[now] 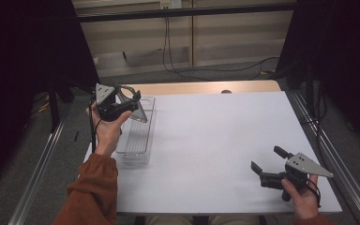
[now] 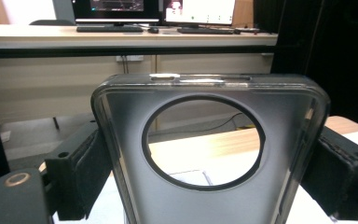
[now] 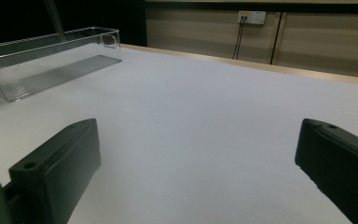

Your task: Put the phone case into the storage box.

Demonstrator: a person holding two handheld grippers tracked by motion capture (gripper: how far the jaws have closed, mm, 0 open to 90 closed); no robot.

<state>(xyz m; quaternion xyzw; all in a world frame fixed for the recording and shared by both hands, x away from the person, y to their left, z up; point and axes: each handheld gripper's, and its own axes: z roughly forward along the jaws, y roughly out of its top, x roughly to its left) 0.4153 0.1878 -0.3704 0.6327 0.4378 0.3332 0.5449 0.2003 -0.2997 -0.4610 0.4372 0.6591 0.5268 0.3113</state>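
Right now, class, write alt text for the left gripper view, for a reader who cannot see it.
A translucent grey phone case with a large round camera hole stands upright, clamped between the left gripper's two black fingers. Through the hole show the white table and its wooden edge; behind stand a beige wall and a desk with monitors.

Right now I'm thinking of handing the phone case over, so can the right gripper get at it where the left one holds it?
Probably yes. The right gripper is open with bare table between it and the case, which the left gripper holds above the bin, its upper part free.
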